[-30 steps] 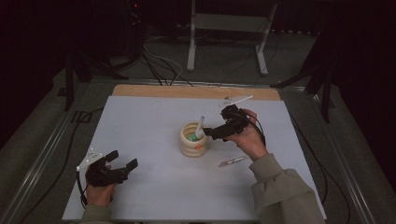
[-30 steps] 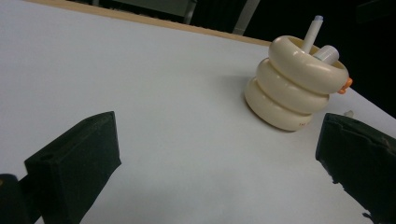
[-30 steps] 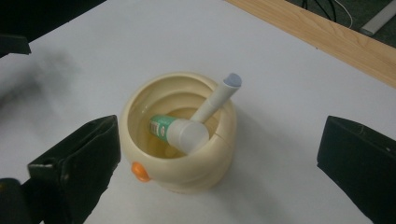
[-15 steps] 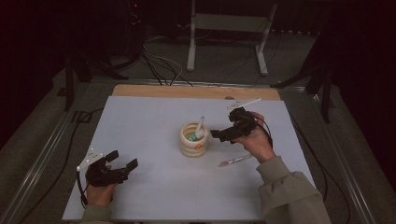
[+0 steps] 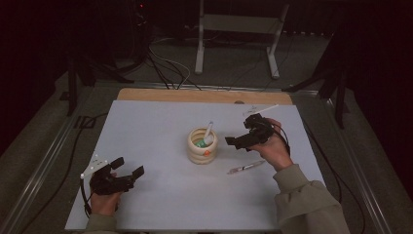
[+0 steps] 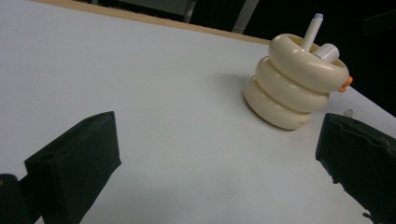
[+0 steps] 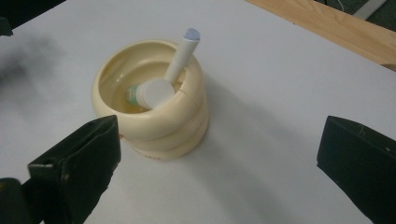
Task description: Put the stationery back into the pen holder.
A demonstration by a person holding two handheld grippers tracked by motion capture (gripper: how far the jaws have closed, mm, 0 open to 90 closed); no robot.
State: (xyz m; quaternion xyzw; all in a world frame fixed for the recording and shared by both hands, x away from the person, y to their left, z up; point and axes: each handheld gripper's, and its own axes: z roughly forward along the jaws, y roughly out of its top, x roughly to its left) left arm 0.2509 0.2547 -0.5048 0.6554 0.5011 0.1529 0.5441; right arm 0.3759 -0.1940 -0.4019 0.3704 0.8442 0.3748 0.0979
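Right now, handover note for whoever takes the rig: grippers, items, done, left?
Right gripper: open, holding nothing, raised just right of the cream ringed holder, jaws aimed at it.
Left gripper: open, holding nothing, low at the near left of the white table.
Done: a white pen and a white-capped marker stand in the holder.
Left: one pen lies on the table near the right hand, another at the far edge; probably both go in the holder.

White table (image 5: 160, 122), cream ringed holder (image 5: 202, 150), pen (image 5: 246, 167)
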